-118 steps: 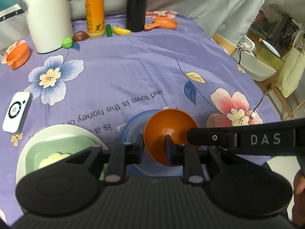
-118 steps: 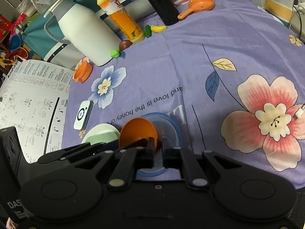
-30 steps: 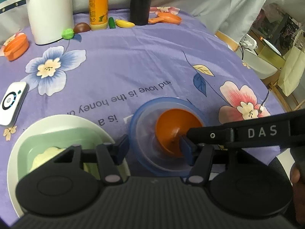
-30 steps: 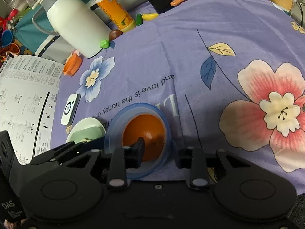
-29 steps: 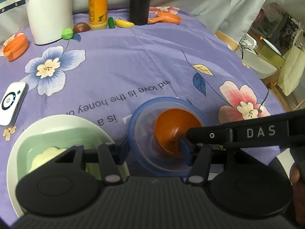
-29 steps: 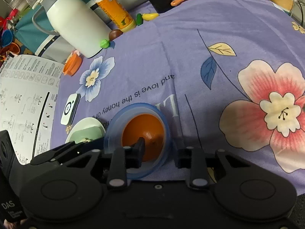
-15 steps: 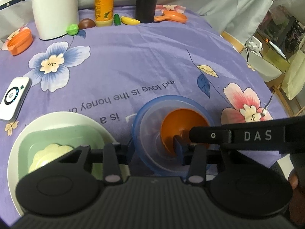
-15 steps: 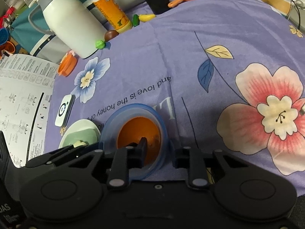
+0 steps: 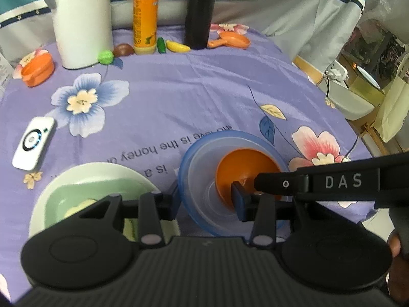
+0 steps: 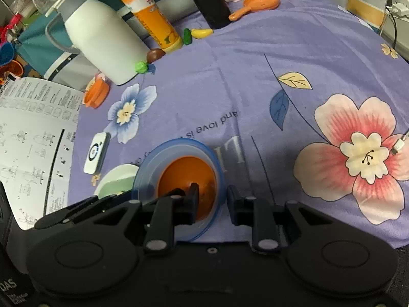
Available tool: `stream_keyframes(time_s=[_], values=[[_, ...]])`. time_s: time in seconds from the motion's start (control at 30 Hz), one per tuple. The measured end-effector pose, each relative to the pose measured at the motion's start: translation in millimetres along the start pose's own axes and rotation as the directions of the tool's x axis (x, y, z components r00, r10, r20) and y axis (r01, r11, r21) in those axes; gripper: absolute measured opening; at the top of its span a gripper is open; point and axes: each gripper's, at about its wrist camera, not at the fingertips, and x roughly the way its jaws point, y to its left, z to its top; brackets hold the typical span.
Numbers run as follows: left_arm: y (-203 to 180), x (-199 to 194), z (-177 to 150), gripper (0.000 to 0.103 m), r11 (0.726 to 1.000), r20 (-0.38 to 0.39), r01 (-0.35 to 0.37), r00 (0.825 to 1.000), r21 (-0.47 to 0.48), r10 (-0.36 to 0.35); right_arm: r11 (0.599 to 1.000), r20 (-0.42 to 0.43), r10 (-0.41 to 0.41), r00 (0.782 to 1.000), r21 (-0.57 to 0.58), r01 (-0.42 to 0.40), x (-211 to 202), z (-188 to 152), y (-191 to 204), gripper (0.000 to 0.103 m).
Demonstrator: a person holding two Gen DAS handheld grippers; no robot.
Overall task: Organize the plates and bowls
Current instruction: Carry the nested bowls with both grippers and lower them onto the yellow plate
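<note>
A round table draped in a smooth purple tablecloth (image 9: 179, 97) printed with large flowers, leaves and a line of script fills both views, with pale fabric and household clutter beyond its far edge. Near the front edge sits a translucent blue plastic bowl (image 9: 202, 168), wide and shallow with a thick rim, and nested inside it, toward its right side, is a smaller, glossy orange bowl (image 9: 245, 166) with steep walls. The left gripper (image 9: 204, 199) is spread wide, one black finger outside the blue bowl's left rim and the other reaching down inside it, against the orange bowl. The right gripper (image 10: 211, 199) is also spread, its left finger dipping into the orange bowl (image 10: 186, 179) and its right finger outside the blue bowl's (image 10: 150, 171) rim; neither pair of jaws is pinching anything. Just left of the bowls, a white round plate (image 9: 84, 174) carries a pale green square dish (image 9: 76, 197) holding something cream-coloured. Farther left lies a flat white remote (image 9: 33, 143). Along the back stand a tall white jug (image 9: 81, 20), an orange bottle (image 9: 144, 18) and a black cylinder (image 9: 199, 12), with small toy foods and an orange toy pan (image 9: 230, 41) around their bases.
</note>
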Motion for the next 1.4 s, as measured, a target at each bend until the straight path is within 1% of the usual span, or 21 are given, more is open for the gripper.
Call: stream_keyframes(time_s=[0.17,0.33,0.53,0.77,1.07,1.4], values=[[15,-20,2,0.040,1.000,0.027,-0.022,0.999,-0.012,0.023,1.000,0.005,0.020,1.000,-0.023,-0.020,-9,2,19,0.025],[44,-40,-1,0.040,0.997,0.043,-0.060,0.997,-0.039,0.062,0.996,-0.013,0.050,0.999,-0.070,-0.051,-6,5,51,0.025],[84,-52,-12,0.040,0.990,0.028,-0.094,0.995,-0.101,0.098,0.987,-0.069,0.072,0.995,-0.138,-0.081,12,2,95,0.025],[116,-52,-26,0.040,0.984,0.004,-0.102,0.995,-0.148,0.103,0.978,-0.126,0.059,0.990,-0.192,-0.083,36,-5,128,0.025],[132,-40,-40,0.040,0.981,-0.034,-0.092,0.996,-0.170,0.087,0.978,-0.188,0.024,0.982,-0.201,-0.063,59,-16,143,0.025],[138,-26,-45,0.040,0.981,-0.055,-0.078,0.996,-0.175,0.070,0.979,-0.217,-0.003,0.976,-0.202,-0.042,73,-18,142,0.025]])
